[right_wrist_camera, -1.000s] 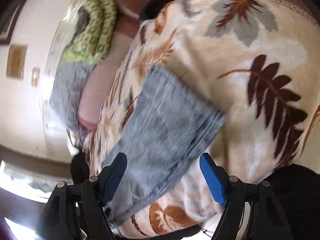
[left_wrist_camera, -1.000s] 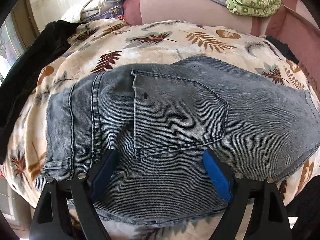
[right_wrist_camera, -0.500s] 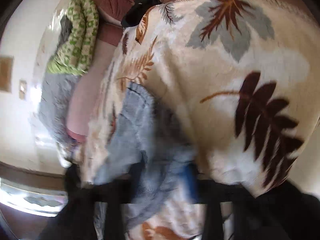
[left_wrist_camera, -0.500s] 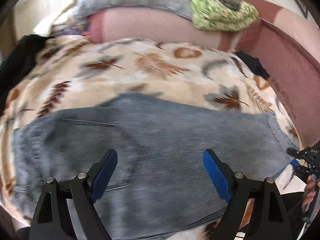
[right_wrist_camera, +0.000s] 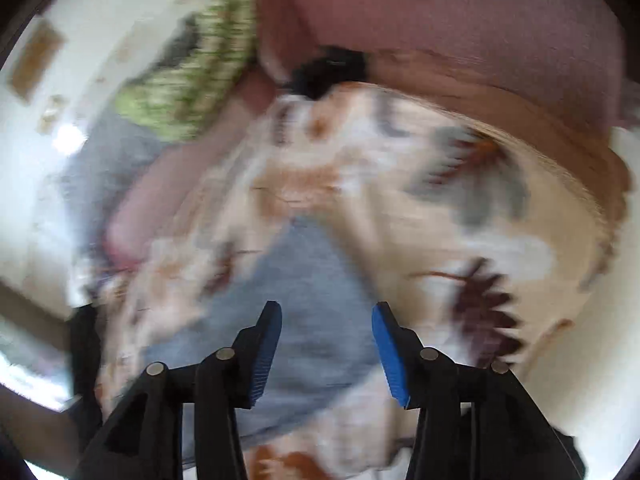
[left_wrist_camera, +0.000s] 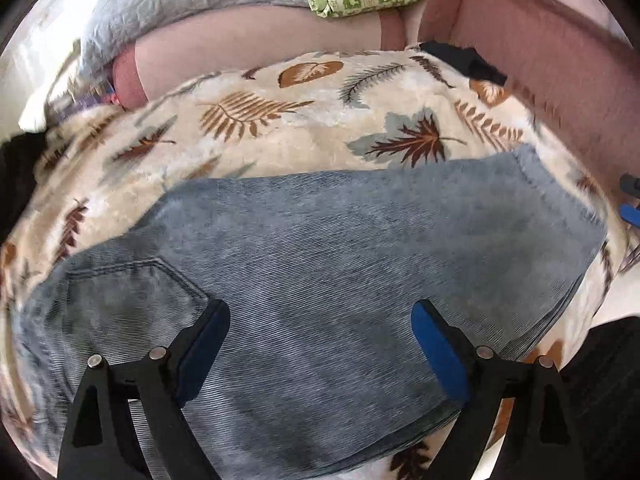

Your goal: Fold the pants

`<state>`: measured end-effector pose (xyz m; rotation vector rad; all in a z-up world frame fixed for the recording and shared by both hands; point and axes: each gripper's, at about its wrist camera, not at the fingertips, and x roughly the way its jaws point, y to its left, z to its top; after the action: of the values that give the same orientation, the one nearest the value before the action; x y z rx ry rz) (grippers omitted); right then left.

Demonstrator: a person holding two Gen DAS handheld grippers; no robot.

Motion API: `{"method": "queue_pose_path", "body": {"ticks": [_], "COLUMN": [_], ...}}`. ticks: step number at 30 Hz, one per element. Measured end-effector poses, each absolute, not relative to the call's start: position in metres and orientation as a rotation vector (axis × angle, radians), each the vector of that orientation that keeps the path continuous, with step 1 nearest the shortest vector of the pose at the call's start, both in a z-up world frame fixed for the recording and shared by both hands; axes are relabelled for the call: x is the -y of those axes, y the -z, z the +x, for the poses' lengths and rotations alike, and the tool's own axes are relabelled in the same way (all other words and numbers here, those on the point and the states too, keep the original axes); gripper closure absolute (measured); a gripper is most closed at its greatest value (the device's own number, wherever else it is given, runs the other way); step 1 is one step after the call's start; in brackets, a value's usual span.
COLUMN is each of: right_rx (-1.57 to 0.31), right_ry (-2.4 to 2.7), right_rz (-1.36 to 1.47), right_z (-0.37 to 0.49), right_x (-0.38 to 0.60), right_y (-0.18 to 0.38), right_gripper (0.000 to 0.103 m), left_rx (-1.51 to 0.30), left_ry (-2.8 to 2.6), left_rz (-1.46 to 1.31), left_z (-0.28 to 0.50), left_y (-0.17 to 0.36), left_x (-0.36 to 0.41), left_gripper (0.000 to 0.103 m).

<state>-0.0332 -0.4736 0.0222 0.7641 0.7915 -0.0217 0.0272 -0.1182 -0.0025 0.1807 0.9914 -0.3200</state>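
Item: grey jeans point(left_wrist_camera: 340, 280), lying flat on my leaf-print blanket point(left_wrist_camera: 280, 120); no readable label. My left claw point(left_wrist_camera: 320, 332) hung spread above them; right claw point(right_wrist_camera: 327, 332) also parted, empty.

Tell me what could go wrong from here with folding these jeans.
1. Both grippers are open: left gripper over the jeans, right gripper near the leg end, so nothing is held yet; a shallow pinch may catch one layer only.
2. The plush blanket could get pinched too.
3. The right wrist view is blurred, so aim is uncertain.
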Motion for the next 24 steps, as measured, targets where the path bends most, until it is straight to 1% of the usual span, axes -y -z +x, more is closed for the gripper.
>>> {"method": "queue_pose_path", "body": {"ticks": [1, 2, 3, 4, 5, 6, 8, 9, 11, 13, 15, 17, 19, 20, 22, 24], "right_rx": [-0.813, -0.863, -0.943, -1.077, -1.112, -1.080, -1.083, -1.049, -1.001, -0.978, -0.976, -1.018, -1.179, -1.219, -1.179, -1.079], "right_ry": [-0.031, -0.063, -0.077, -0.038, -0.039, -0.037, -0.047, -0.045, -0.064, -0.018, 0.030, 0.066, 0.102, 0.103, 0.097, 0.048], "right_rz": [0.771, 0.770, 0.770, 0.795, 0.842, 0.849, 0.780, 0.749, 0.678, 0.634, 0.594, 0.534, 0.427, 0.424, 0.441, 0.537], "right_z": [-0.027, -0.018, -0.007, 0.001, 0.002, -0.002, 0.000, 0.004, 0.025, 0.049, 0.082, 0.112, 0.141, 0.148, 0.144, 0.122], "right_x": [0.467, 0.460, 0.456, 0.457, 0.460, 0.465, 0.465, 0.466, 0.472, 0.482, 0.495, 0.501, 0.497, 0.496, 0.498, 0.508], "right_y": [-0.018, -0.008, 0.013, 0.047, 0.061, 0.060, 0.038, 0.024, 0.000, -0.011, -0.011, -0.002, 0.034, 0.049, 0.039, 0.014], "right_gripper": [0.040, 0.039, 0.038, 0.038, 0.048, 0.052, 0.051, 0.051, 0.051, 0.050, 0.049, 0.049, 0.049, 0.049, 0.049, 0.049], "left_rx": [-1.018, -1.082, -1.120, -1.112, -1.084, -1.082, -1.046, -1.032, -1.009, -1.000, -1.007, -1.023, -1.104, -1.072, -1.045, -1.059], "left_ry": [0.325, 0.319, 0.307, 0.305, 0.310, 0.321, 0.344, 0.344, 0.358, 0.382, 0.399, 0.412, 0.357, 0.346, 0.334, 0.344], "left_rz": [0.179, 0.199, 0.210, 0.213, 0.216, 0.213, 0.155, 0.135, 0.093, 0.061, 0.060, 0.088, 0.180, 0.213, 0.234, 0.210], "left_z": [0.031, 0.034, 0.035, 0.035, 0.030, 0.028, 0.024, 0.025, 0.032, 0.042, 0.047, 0.049, 0.059, 0.057, 0.052, 0.054], "left_y": [0.008, 0.022, 0.031, 0.033, 0.030, 0.027, 0.014, 0.007, -0.003, -0.006, -0.002, 0.010, 0.036, 0.040, 0.038, 0.035], "left_x": [0.120, 0.122, 0.123, 0.123, 0.123, 0.122, 0.117, 0.117, 0.120, 0.126, 0.137, 0.147, 0.159, 0.163, 0.166, 0.164], "left_gripper": [0.011, 0.011, 0.011, 0.011, 0.011, 0.011, 0.011, 0.011, 0.011, 0.011, 0.011, 0.011, 0.010, 0.007, 0.007, 0.007]}}
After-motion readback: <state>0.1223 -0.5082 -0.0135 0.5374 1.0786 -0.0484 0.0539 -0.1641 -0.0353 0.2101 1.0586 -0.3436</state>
